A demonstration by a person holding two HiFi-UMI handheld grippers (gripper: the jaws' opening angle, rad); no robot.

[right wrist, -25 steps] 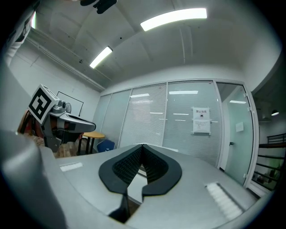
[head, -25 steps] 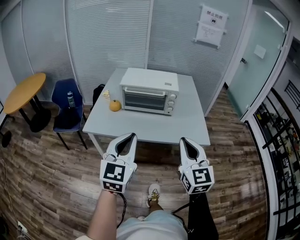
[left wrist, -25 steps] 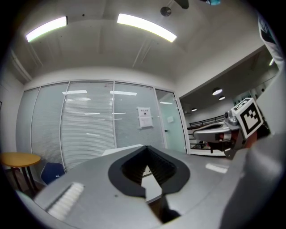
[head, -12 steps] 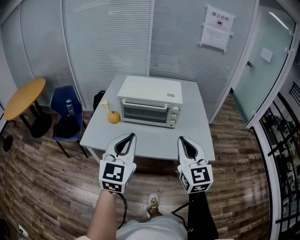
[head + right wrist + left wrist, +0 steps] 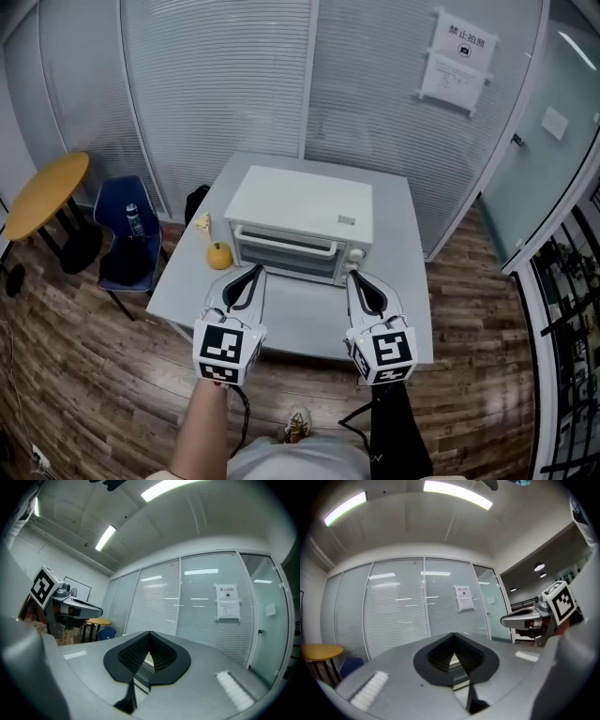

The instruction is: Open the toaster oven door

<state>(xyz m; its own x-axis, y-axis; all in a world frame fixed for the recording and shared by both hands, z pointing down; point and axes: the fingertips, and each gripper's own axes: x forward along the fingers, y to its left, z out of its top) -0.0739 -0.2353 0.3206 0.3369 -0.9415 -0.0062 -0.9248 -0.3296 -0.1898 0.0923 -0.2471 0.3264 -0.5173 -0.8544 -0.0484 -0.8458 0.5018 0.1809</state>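
Observation:
A white toaster oven [image 5: 300,214] stands on a grey table [image 5: 403,319], its glass door [image 5: 281,261] shut under a white bar handle [image 5: 284,247]. My left gripper [image 5: 255,271] hovers over the table just in front of the door's left end, jaws shut with nothing in them. My right gripper [image 5: 353,277] is level with it at the door's right end, near the knobs [image 5: 356,254], also shut and empty. In the left gripper view the gripper [image 5: 453,634] shows its jaws meeting at the tip. The right gripper view shows its gripper [image 5: 149,633] the same way.
An orange [image 5: 219,255] and a small yellowish item [image 5: 202,222] lie left of the oven. A blue chair [image 5: 120,246] holding a bottle [image 5: 131,220] and a round yellow table [image 5: 42,192] stand at left. Glass partitions [image 5: 234,84] with a posted notice [image 5: 457,58] close off the back.
The view has moved closer to the table. Both grippers, still shut, have come from above the floor to above the table's front, close to the oven door.

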